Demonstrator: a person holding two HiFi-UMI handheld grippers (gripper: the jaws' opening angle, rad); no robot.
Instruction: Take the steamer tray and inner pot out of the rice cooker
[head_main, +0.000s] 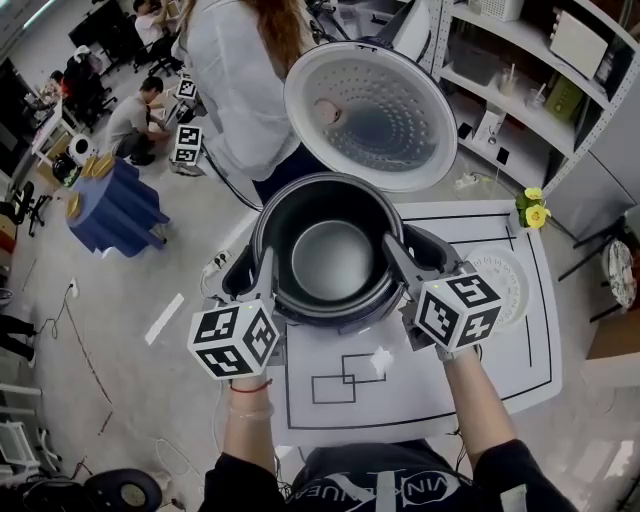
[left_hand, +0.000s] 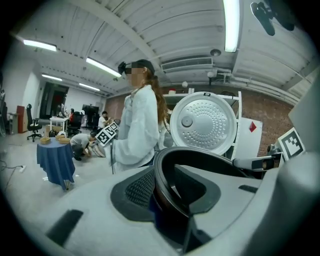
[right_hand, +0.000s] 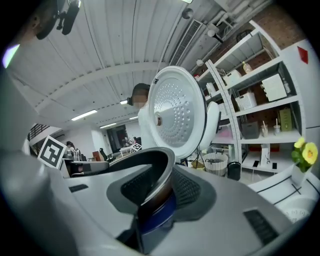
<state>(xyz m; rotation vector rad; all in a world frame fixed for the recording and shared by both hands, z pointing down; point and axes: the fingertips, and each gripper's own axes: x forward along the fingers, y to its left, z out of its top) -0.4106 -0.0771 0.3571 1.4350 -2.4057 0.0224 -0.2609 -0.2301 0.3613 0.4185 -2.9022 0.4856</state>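
The rice cooker (head_main: 343, 316) stands open on the table with its lid (head_main: 372, 115) tipped back. The dark inner pot (head_main: 333, 255) sits inside it. My left gripper (head_main: 268, 272) is shut on the pot's left rim and my right gripper (head_main: 396, 258) on its right rim. In the left gripper view the rim (left_hand: 200, 159) runs between the pads of the left gripper (left_hand: 165, 200). The right gripper view shows the rim (right_hand: 150, 162) pinched by the right gripper (right_hand: 156, 196). The white steamer tray (head_main: 508, 285) lies on the table to the right of the cooker.
The white table (head_main: 420, 385) carries black outline markings. A small vase of yellow flowers (head_main: 533, 208) stands at its far right corner. A person in a white coat (head_main: 245, 80) stands just behind the cooker. Shelving (head_main: 540, 70) is at the back right.
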